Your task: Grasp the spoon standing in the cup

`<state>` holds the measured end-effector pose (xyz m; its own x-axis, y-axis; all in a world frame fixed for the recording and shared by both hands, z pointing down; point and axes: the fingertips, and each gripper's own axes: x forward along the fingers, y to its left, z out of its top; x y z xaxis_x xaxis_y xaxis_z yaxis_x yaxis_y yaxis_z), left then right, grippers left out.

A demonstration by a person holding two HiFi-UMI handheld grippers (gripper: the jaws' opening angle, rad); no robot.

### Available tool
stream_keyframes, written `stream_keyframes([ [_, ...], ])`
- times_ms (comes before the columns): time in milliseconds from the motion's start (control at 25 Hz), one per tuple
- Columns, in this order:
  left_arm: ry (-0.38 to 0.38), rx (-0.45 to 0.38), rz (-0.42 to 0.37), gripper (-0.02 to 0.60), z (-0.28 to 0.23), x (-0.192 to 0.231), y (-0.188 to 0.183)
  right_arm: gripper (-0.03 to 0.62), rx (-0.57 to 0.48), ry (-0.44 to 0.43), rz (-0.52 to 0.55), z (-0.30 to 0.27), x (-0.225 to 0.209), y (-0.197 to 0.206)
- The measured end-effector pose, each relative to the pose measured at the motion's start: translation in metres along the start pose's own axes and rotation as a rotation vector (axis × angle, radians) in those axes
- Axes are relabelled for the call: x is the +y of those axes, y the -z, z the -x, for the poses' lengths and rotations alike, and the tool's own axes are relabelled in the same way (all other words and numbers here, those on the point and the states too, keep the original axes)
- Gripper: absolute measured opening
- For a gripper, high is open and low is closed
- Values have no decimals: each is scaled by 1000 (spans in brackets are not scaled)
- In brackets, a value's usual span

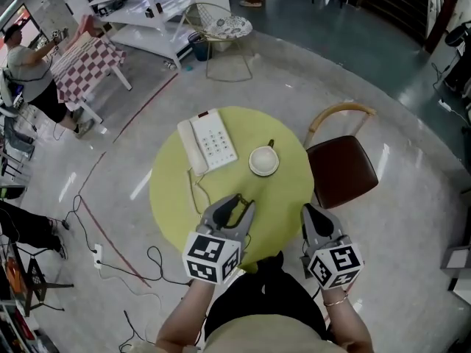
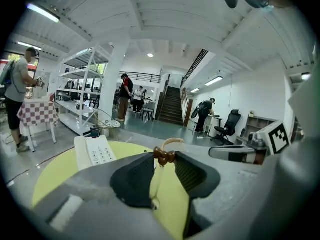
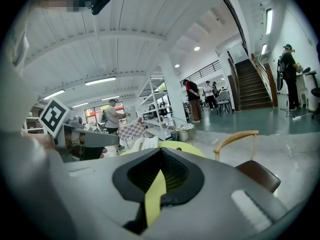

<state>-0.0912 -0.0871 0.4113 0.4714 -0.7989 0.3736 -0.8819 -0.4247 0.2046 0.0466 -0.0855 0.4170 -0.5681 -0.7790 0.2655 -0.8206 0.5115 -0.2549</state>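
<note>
Surface (image 1: pixel 173 197): round and yellow, it is carrying the telephone, cup and spoon. Only the head view is showing it whole, and each gripper view is catching just a strip of it.
Chair (image 1: pixel 342 169): brown-seated, it is standing just beside the surface's right edge. The right gripper view is also showing it (image 3: pixel 257 174), low at the right.
Telephone (image 1: pixel 208 143): white, it is lying left of the cup, with its cord (image 1: pixel 195 190) trailing toward the near edge. It is not blocking the way between the left tongs and the cup.
Left tongs (image 1: pixel 243 201): they are hovering over the near part of the surface and aiming toward the cup. They are standing well apart and gripping nothing.
Right tongs (image 1: pixel 309 213): they are hanging at the near right edge of the surface, well apart from the cup. They are drawn together to a thin slit, with nothing between them.
Cup (image 1: pixel 263 160): white, it is sitting near the middle of the surface. In the left gripper view the tongs themselves are covering it.
Spoon (image 1: pixel 271 145): it is standing in the cup and leaning at the far rim. Only the left gripper view is showing its brown bow-shaped top (image 2: pixel 164 156), just above the gap.
</note>
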Motion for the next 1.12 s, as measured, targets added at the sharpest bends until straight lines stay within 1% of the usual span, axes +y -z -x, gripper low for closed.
stream_keyframes([
  [160,6,-2,6,140,6,-4,5,-2,4,-10,21,4,7,-1],
  [280,13,-11,4,140,10,-10,4,-3,11,-4,50,8,10,-3],
  [440,13,-21,1,140,14,-12,3,-3,3,2,62,12,13,-3],
  [1120,22,-37,-8,140,31,-23,5,-3,-15,8,72,30,25,0],
])
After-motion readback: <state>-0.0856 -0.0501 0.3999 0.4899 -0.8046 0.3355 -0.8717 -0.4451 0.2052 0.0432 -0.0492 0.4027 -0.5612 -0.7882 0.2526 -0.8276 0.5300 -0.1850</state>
